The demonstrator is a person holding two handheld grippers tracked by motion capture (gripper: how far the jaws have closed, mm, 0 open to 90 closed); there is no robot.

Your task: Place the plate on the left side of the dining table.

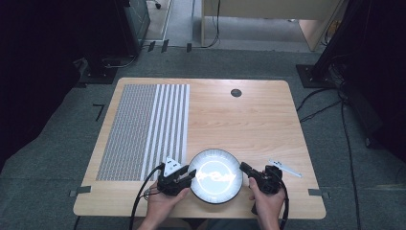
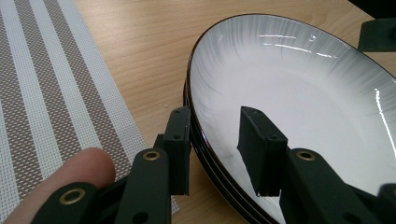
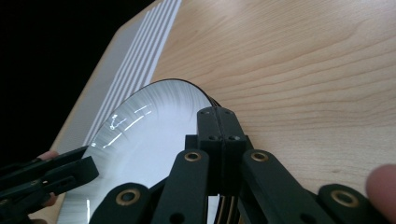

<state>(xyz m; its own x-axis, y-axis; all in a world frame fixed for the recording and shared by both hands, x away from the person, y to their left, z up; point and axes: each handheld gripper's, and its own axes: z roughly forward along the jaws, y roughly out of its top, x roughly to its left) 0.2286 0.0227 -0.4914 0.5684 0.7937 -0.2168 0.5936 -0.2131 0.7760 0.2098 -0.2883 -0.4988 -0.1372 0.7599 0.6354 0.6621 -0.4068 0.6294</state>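
Plates [image 1: 215, 176] sit stacked at the near edge of the table [image 1: 249, 120], white inside with a dark rim, the glaze throwing back the overhead light; from the left gripper view several dark rims lie one on another. At the stack's left side, the left gripper [image 1: 184, 178] has one jaw outside the rim and the other over the white inside of the top plate [image 2: 299, 93], so the rim stands between them; the gap looks partly spread, and I cannot tell whether the pads actually press on it. A fingertip [image 2: 70, 172] of the person's hand shows beside that gripper. On the opposite side, the right gripper [image 1: 245, 167] has its jaws pressed flat together with nothing between them, and its tips rest right at the rim of the stack [image 3: 154, 135]. Just left of the plates lies a woven placemat [image 1: 143, 129], grey mesh on one half and white stripes on the other, running up the table's left part. Near the right gripper a small pale strip [image 1: 285, 168] lies on the wood. Farther back, a round dark grommet [image 1: 235, 93] is set into the tabletop. Around the light wooden table is grey carpet [image 1: 62, 143], with black cables [image 1: 330, 108] trailing on the right and dark equipment stands [image 1: 103, 72] behind.
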